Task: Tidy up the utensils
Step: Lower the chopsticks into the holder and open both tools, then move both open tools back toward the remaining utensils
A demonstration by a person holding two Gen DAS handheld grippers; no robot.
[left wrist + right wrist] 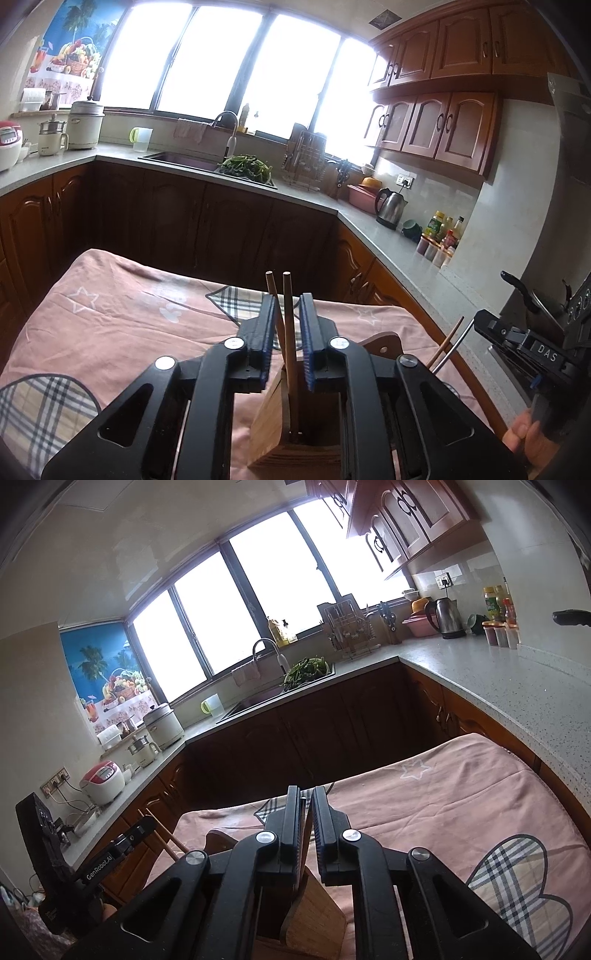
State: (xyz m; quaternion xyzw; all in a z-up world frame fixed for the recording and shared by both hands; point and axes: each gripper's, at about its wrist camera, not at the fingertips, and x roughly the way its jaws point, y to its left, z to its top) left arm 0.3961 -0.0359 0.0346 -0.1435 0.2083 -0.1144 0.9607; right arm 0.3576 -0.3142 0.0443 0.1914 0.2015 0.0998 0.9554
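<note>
In the left wrist view, my left gripper (287, 299) stands over a wooden utensil holder (291, 424) on a pink cloth. Two wooden chopsticks (290, 332) stand in the holder and rise between the jaws, which stand apart from them. The right gripper's body (532, 347) shows at the right edge, beside a wooden stick and a metal rod (452, 349). In the right wrist view, my right gripper (306, 805) has its jaws nearly closed on a thin dark utensil handle (303, 834) above the same holder (314, 915). The left gripper's body (110, 853) shows at the left.
The pink cloth (129, 314) with plaid patches covers the table. Beyond it runs a U-shaped counter with a sink and greens (245, 168), a dish rack (306, 158), a kettle (389, 208), bottles (441, 229), and a rice cooker (101, 781). A wooden board (384, 341) lies behind the holder.
</note>
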